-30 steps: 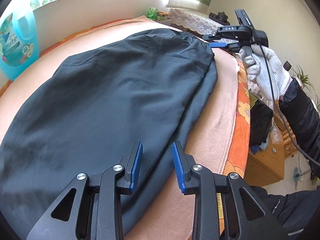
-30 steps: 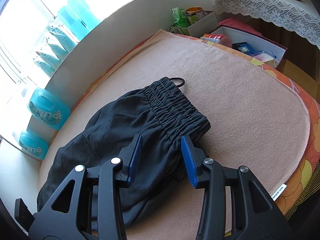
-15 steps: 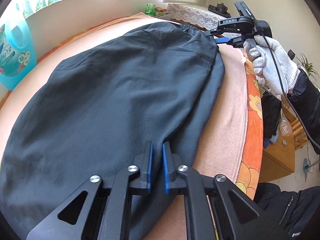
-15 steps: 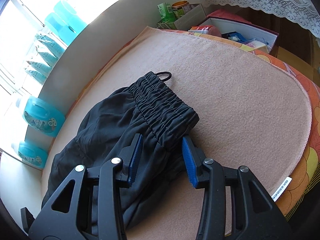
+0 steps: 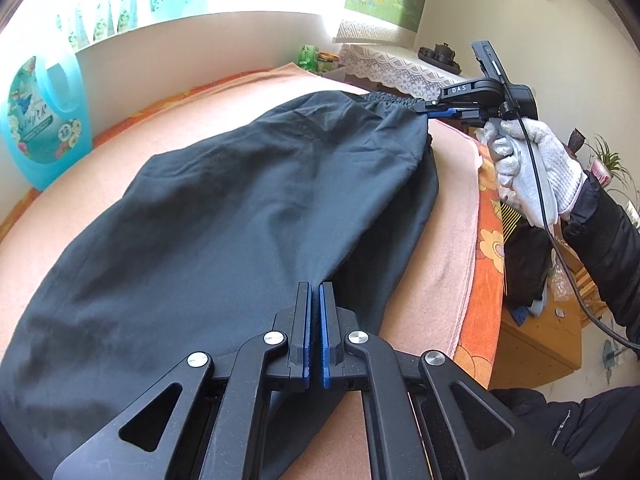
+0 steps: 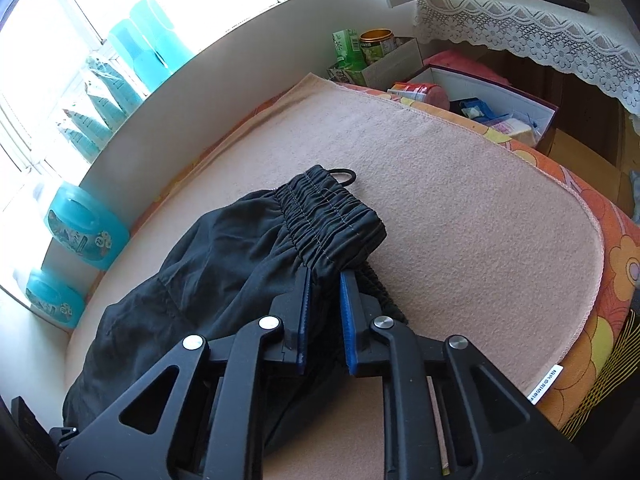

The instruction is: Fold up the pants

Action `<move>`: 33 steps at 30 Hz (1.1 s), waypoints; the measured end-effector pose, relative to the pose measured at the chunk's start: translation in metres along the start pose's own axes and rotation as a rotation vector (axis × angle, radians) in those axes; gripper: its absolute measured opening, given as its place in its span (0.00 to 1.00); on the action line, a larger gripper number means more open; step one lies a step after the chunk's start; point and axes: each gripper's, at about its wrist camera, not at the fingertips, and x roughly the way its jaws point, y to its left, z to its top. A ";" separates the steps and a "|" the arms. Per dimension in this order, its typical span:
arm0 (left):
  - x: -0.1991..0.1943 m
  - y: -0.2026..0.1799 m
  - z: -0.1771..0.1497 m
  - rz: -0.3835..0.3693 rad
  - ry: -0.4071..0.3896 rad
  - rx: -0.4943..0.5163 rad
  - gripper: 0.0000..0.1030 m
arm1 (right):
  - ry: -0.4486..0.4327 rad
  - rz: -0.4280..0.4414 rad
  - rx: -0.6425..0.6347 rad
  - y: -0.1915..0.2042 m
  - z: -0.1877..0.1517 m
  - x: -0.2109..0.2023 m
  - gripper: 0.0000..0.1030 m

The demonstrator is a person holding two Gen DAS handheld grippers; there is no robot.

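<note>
Two claws pinch the dark pants on the pink blanket. Left claw grips the near leg edge; right claw clamps the waistband.

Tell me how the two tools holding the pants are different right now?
The left tool pinches smooth, flat cloth along the pants' near edge; the right tool pinches the bunchy, gathered waistband. The left tool's jaws are nearly touching, while the right tool's jaws show a wider gap, filled with thicker cloth. Both are black with blue pads, and both are shut on the same dark pants.
</note>
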 end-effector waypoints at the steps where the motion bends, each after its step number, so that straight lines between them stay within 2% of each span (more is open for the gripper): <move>1: -0.005 0.001 0.000 -0.002 -0.009 -0.003 0.02 | -0.007 0.016 0.007 0.001 -0.001 -0.007 0.12; 5: -0.022 0.002 -0.004 -0.017 -0.034 -0.010 0.02 | 0.001 0.031 0.011 0.003 -0.017 -0.020 0.10; 11: -0.020 0.002 -0.018 -0.004 0.001 0.002 0.02 | 0.033 -0.091 0.017 -0.021 -0.027 0.003 0.09; 14: -0.030 0.009 -0.024 0.010 -0.004 -0.025 0.02 | 0.075 -0.085 -0.007 -0.020 -0.023 0.008 0.11; 16: -0.039 0.015 -0.029 0.024 -0.007 -0.038 0.03 | 0.055 -0.111 -0.038 -0.012 -0.023 -0.001 0.12; 17: -0.042 0.017 -0.032 0.035 -0.006 -0.044 0.09 | 0.042 -0.132 -0.066 -0.006 -0.024 -0.007 0.15; 18: -0.044 0.020 -0.034 0.038 0.001 -0.049 0.21 | 0.023 -0.155 -0.099 0.002 -0.026 -0.014 0.17; 20: -0.043 0.022 -0.038 0.055 0.005 -0.056 0.29 | 0.013 -0.117 -0.171 0.022 -0.033 -0.024 0.24; 21: -0.041 0.023 -0.040 0.052 0.016 -0.058 0.29 | 0.037 -0.075 -0.206 0.033 -0.039 -0.026 0.24; 26: -0.019 0.011 -0.038 0.033 0.047 -0.026 0.29 | 0.216 0.146 -0.361 0.097 -0.089 -0.018 0.26; 28: -0.011 0.005 -0.034 0.019 0.049 -0.014 0.29 | 0.264 0.196 -0.371 0.115 -0.105 -0.012 0.27; 30: -0.003 -0.001 -0.030 0.010 0.051 0.005 0.29 | 0.303 0.227 -0.346 0.123 -0.115 -0.004 0.34; 31: 0.001 -0.005 -0.028 0.006 0.056 0.022 0.29 | 0.313 0.234 -0.329 0.125 -0.118 0.000 0.37; 33: 0.010 -0.012 -0.026 0.021 0.063 0.054 0.29 | 0.316 0.222 -0.291 0.124 -0.120 0.005 0.37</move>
